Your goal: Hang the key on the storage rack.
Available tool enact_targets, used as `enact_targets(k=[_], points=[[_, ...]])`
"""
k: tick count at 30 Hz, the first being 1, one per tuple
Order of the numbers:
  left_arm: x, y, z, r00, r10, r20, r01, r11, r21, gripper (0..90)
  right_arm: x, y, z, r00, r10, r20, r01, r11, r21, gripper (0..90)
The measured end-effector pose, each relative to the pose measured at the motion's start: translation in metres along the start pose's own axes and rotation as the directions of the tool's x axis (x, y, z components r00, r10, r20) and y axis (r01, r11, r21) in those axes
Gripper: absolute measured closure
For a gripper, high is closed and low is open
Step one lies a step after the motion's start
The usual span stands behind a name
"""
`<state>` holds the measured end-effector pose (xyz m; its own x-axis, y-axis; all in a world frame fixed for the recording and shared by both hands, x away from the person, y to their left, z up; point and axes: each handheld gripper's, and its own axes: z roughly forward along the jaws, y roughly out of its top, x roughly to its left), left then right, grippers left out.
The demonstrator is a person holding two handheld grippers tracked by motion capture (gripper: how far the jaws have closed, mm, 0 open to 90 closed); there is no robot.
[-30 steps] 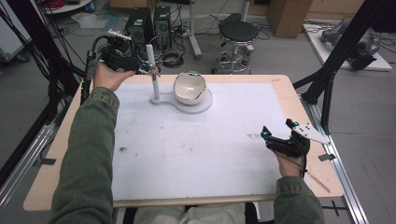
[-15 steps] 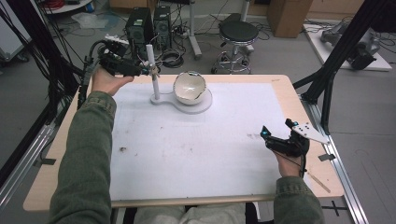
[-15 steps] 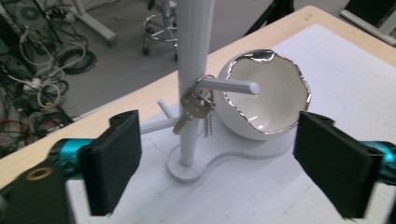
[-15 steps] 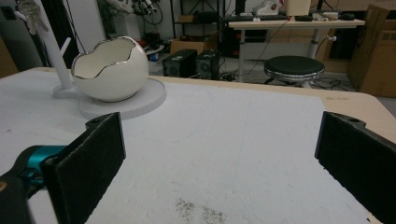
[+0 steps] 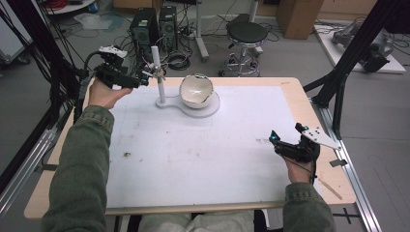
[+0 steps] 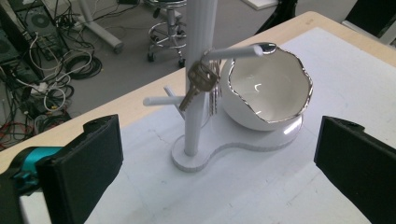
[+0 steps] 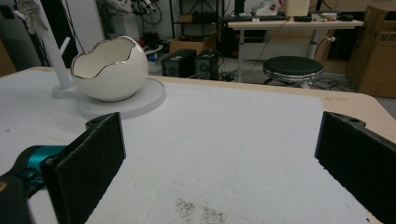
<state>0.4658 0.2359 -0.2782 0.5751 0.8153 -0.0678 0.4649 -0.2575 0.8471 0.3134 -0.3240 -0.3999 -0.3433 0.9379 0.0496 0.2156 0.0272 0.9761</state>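
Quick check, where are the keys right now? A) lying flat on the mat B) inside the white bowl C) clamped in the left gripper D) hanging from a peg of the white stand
D: the keys hang from a peg of the white stand, beside the bowl; the left gripper is open and apart from them.

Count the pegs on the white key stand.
3 visible: one long peg reaching over the bowl with the keys hanging from it, and two short pegs lower on the left. The post may hide others.
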Motion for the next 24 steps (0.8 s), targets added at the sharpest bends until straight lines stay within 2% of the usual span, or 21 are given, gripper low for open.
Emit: enact_targets(k=[9, 24], points=[[-0.001, -0.016, -0.013, 1.0, -0.002, -0.008, 0.002, 0.9982, -0.061, 1.6, 0.001, 0.0, 0.001, 1.0, 0.0, 0.0, 0.0, 1.0, 0.001, 0.7], [-0.002, -0.036, -0.022, 1.0, -0.001, -0.005, 0.0, 0.9967, -0.081, 1.6, 0.002, 0.0, 0.001, 1.0, 0.002, 0.001, -0.002, 1.0, 0.003, 0.7]])
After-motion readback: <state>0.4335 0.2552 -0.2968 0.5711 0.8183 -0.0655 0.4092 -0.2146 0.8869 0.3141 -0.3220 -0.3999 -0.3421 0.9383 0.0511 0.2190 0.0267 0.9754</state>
